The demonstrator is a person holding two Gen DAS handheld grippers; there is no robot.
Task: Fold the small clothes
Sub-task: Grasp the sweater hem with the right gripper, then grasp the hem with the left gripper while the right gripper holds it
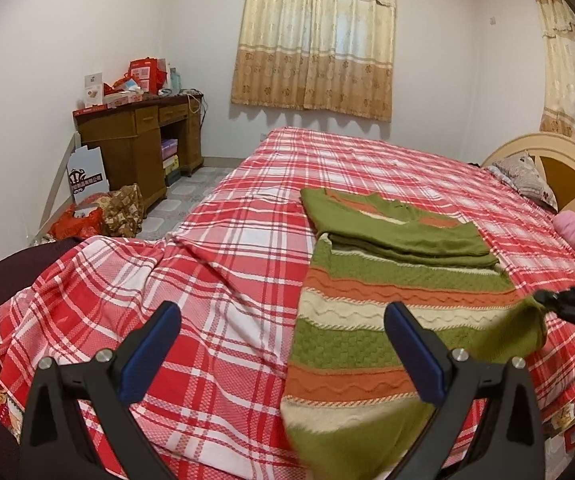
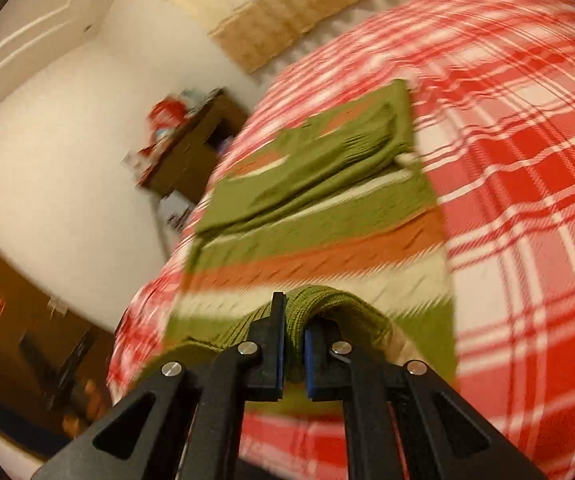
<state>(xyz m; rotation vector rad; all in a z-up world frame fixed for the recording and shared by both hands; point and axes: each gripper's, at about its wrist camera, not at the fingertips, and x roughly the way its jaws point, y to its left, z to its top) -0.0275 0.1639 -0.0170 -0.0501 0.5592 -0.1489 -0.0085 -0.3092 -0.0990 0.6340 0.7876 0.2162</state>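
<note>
The bed (image 1: 247, 264), under its red-and-white checked cover, is your landmark. The striped sweater (image 1: 387, 320) lies flat on the near half of the bed, its sleeves already folded across the chest at the far end. The step in hand appears to be the bottom fold. Your right gripper (image 2: 295, 344) has its jaws clamped on the green ribbed hem of the sweater, at the corner nearest the bed's edge, lifted clear of the cover. Your left gripper (image 1: 283, 344) hangs over the near edge of the bed, jaws wide apart and holding nothing. The next move likely calls for pinching the opposite hem corner and carrying both towards the sleeves. A white sign (image 1: 85, 176) on the floor beyond the bed bears writing too small to read.
</note>
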